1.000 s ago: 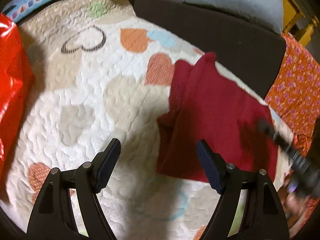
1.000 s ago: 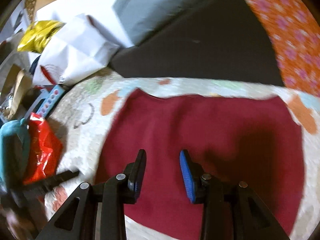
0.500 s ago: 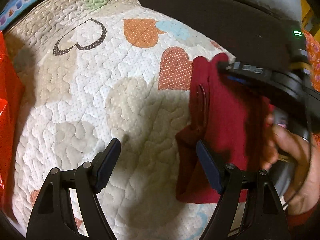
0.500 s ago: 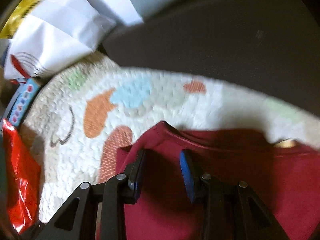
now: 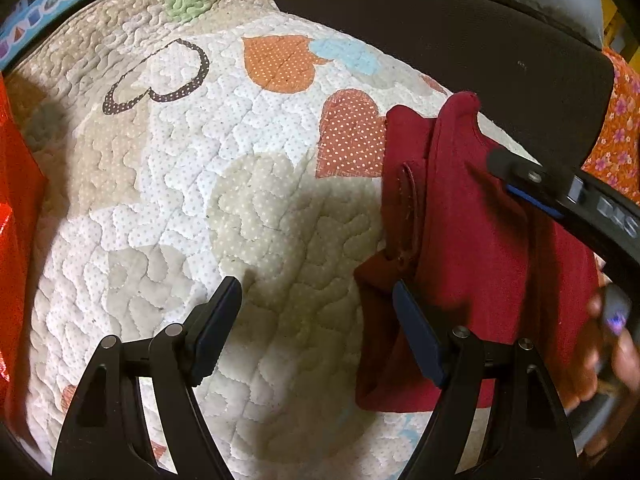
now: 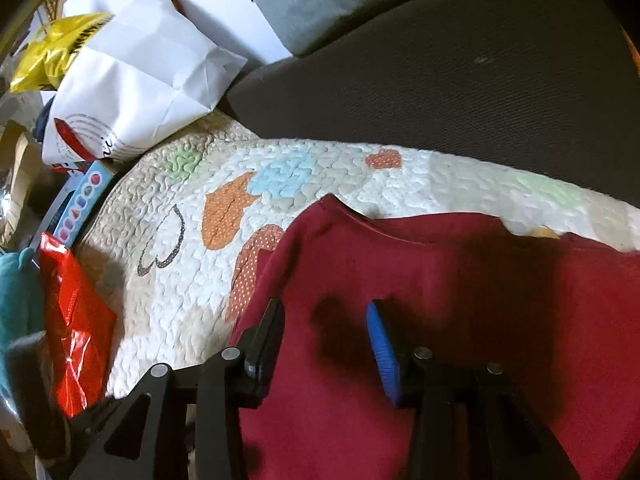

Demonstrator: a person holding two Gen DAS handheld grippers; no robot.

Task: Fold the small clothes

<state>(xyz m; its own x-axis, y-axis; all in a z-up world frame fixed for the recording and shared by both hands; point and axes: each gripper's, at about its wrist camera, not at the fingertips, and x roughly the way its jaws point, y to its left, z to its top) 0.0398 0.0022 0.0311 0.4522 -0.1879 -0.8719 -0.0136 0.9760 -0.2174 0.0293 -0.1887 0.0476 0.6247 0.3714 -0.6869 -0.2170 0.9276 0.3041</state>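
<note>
Over the heart-patterned quilt, the left tongs hang with both arms spread wide and nothing between them; the right-hand pad sits just at the near edge of the dark red garment, while the left-hand pad is over bare quilt. The right tongs are above the garment, their arms parted by a moderate gap and holding nothing, with their shadow falling on the red cloth between the pads. In the left wrist view the right tongs show from the side, a blue pad close over the cloth, and the person's right hand is blurred at the frame edge.

The garment lies on the right part of the quilt, partly folded, with layered edges and a seam showing along its left side. Beyond the quilt runs a dark brown cushion, with a grey pillow behind it. To the left sit a shiny red bag, a white paper bag, a yellow bag and a blue box with coloured shapes. Orange flowered cloth lies at the far right.
</note>
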